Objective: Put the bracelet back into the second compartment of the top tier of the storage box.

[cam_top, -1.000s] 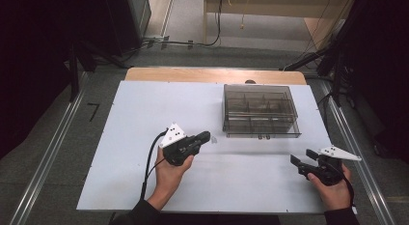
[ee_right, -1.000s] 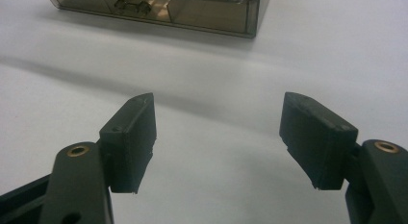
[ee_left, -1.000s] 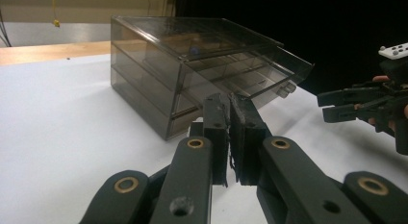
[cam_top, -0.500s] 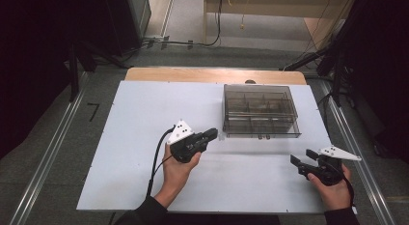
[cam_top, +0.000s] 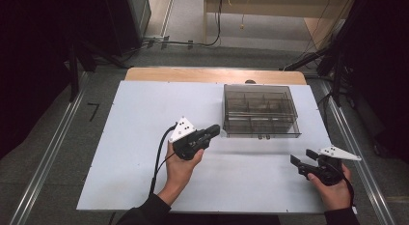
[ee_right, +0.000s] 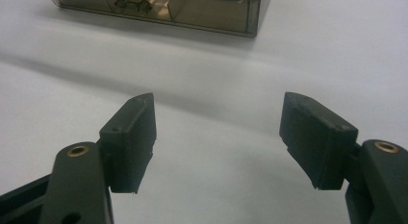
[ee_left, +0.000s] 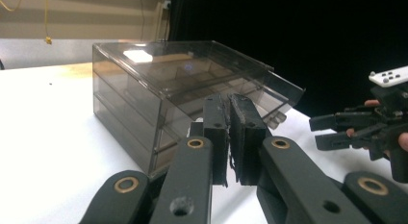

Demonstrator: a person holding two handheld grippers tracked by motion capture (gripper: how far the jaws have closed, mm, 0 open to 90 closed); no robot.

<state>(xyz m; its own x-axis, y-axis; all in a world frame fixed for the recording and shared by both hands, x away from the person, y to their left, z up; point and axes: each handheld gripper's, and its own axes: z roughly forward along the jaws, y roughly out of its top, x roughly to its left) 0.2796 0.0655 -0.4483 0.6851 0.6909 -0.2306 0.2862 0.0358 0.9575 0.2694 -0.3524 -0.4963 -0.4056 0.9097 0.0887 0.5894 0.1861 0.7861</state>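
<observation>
A smoky clear plastic compartment box [cam_top: 260,110] with its lid down sits on the white table top [cam_top: 130,138], right of centre. My left gripper [cam_top: 215,131] is shut with nothing between its jaws, its tips close to the box's near left corner. In the left gripper view the closed left gripper [ee_left: 230,132] points at the box [ee_left: 154,84], just in front of its lower edge. My right gripper [cam_top: 295,163] rests near the table's front right, jaws wide apart. In the right gripper view the open right gripper [ee_right: 219,132] holds nothing, and the box [ee_right: 159,5] lies farther ahead.
A wooden strip [cam_top: 212,75] borders the table's far edge. Metal rails [cam_top: 48,157] run along both sides on the floor. Cables [cam_top: 193,41] lie on the floor beyond. White surface spreads left of the box and between the two hands. The right gripper [ee_left: 356,130] appears at the left gripper view's right edge.
My left gripper has moved right and slightly away from the person, toward the box's near left corner, still shut. The right hand and the box have stayed put.
</observation>
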